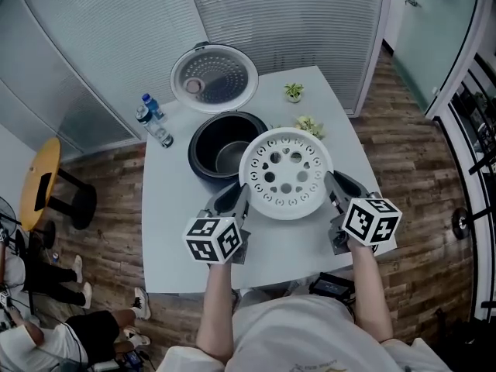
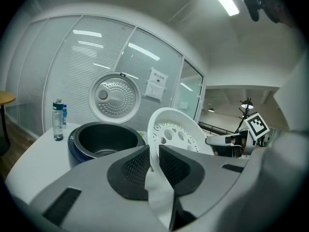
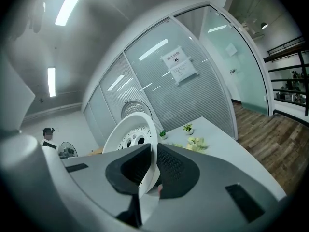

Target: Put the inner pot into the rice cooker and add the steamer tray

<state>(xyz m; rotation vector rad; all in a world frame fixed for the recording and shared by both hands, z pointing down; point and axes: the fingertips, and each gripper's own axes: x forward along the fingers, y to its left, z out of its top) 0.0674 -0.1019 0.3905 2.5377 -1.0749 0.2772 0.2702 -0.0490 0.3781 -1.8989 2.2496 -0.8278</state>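
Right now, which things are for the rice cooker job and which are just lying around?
For the job: steamer tray, pinched by the left claw and right claw; rice cooker, lid open; inner pot inside it.
Just lying about: water bottles; little plants.

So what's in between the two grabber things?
The white steamer tray, its rim pinched by the left gripper and right gripper; head view shows it.
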